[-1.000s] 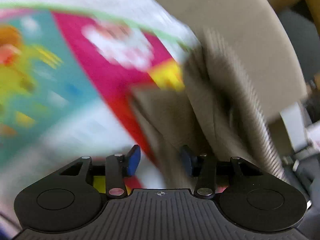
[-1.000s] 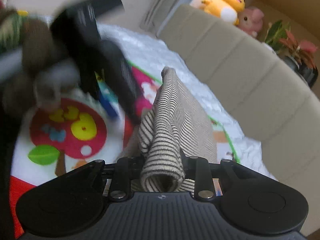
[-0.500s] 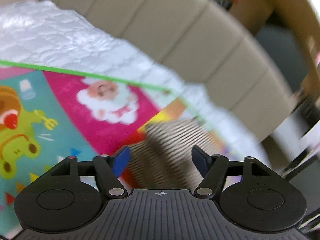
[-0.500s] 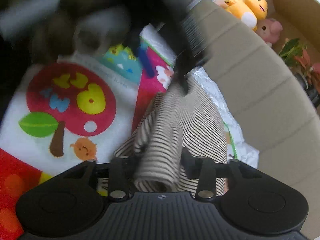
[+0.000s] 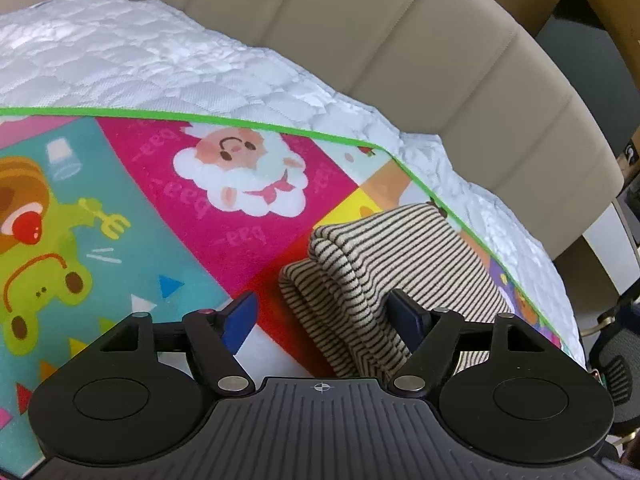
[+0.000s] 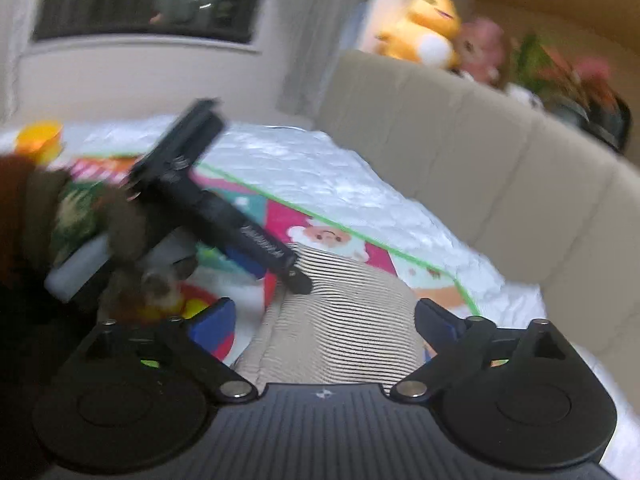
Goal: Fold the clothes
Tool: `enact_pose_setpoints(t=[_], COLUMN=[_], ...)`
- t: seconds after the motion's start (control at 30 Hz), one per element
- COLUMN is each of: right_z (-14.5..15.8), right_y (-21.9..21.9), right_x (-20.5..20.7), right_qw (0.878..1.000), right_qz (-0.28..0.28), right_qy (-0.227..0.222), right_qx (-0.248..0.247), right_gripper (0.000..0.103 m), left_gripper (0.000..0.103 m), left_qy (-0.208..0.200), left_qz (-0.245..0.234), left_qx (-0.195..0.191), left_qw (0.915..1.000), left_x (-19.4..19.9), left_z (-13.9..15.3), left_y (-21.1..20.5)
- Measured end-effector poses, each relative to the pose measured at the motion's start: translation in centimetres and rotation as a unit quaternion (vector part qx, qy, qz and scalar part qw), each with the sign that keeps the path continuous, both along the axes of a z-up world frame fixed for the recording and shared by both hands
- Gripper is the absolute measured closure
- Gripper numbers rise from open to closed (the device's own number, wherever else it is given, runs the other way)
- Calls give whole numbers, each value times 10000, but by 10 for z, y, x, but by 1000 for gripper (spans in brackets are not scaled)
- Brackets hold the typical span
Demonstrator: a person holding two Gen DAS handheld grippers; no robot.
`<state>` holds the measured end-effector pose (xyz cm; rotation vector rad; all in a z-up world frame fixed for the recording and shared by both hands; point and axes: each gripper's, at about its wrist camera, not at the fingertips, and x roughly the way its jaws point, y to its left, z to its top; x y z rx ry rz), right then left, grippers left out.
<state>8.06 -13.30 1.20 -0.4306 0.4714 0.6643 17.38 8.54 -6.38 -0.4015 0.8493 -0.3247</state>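
Presently, the striped garment (image 5: 384, 268) lies folded into a thick bundle on the colourful play mat (image 5: 160, 216), close to the mat's green-edged corner. Beige cloth with thin dark stripes; several layers are stacked at its near end.

Left gripper (image 5: 326, 318): fingers spread wide. The left blue pad (image 5: 239, 322) sits over bare mat, clear of the cloth. The right pad (image 5: 406, 316) lies against the side of the bundle, and whether it presses in cannot be told. Nothing is pinched between them.

Right gripper (image 6: 324, 322): fingers likewise spread wide, one on either side of the garment, which passes between them without being clamped. This view is blurred, so fine contact cannot be judged. From this side the left gripper's dark body is seen reaching down from the upper left, its tip at the far edge of the striped cloth, held by a hand (image 6: 120, 224) that is too smeared to describe.

Surroundings: the mat rests on a white quilted cover (image 5: 160, 64). A beige padded headboard (image 5: 420, 52) curves behind it. On the ledge above stand a yellow plush toy (image 6: 424, 26), a pink plush toy (image 6: 480, 50) and a potted plant (image 6: 568, 68), all soft in focus.
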Motion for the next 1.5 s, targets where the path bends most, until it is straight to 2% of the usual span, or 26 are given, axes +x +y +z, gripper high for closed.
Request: enact_pose_setpoints(t=[0.03,0.1,0.17,0.2,0.3,0.37,0.43,0.47,0.53,0.6,0.7,0.83,0.97,1.0,1.07,1.13,1.2,1.3,1.4,1.5], right_z=[-9,-40,-71,-80,-81,-80,-80,-80,-82,-85,-87,-85,-70,-63,-50,-52,-64,-81,-83,-83], right_y=[1,5,9,8,14,16,14,12,12,13,15,15,11,8,1,-1,0,-3,3,5], right_x=[3,14,25,24,20,21,24,23,23,21,20,23,21,20,17,18,23,27,25,26], right_qw=[9998,9974,9917,9920,9928,9924,9923,9923,9928,9934,9939,9940,9955,9964,9974,9965,9941,9909,9924,9929], right_qz=[-137,-324,-508,-524,-540,-528,-480,-487,-506,-518,-504,-541,-485,-487,-532,-622,-721,-857,-801,-763], right_qy=[118,509,900,942,825,838,858,863,832,792,759,771,674,595,460,527,722,1031,898,868], right_qx=[-19,-388,-758,-662,-680,-723,-749,-736,-692,-655,-624,-551,-460,-363,-133,-165,-358,-143,-251,-283], right_gripper=[6,6,0,0,0,0,0,0,0,0,0,0,0,0,0,0,0,0,0,0], left_gripper=[24,23,19,19,15,15,21,21,23,32,39,39,39,44,42,40,41,41,41,41], left_qy=[0,-5,5,19,3,36,-53,-184,-300,-406,-477,-957,-619,-402,153,331,156,-439,-538,-616], left_qz=[-1,-15,-59,-93,-53,4,188,259,346,429,112,-256,-132,-45,111,266,503,768,295,-206], left_qx=[3,23,60,87,243,109,-251,-554,-1040,-1514,-2008,-1556,-1047,-943,-1152,-1341,-1370,-1524,-1858,-2191], left_qw=[10000,10000,10000,9999,9997,9999,9995,9980,9935,9867,9784,9828,9925,9947,9932,9901,9892,9844,9807,9735], left_x=[1,1,1,1,2,4,1,-1,-3,-5,-2,3,17,22,30,34,30,14,16,17], left_z=[0,0,-1,-2,-2,-1,8,13,17,20,19,23,5,-2,-20,-25,-12,17,19,20], left_y=[0,-1,-2,-3,-3,2,15,24,35,46,40,17,8,9,13,19,29,47,37,27])
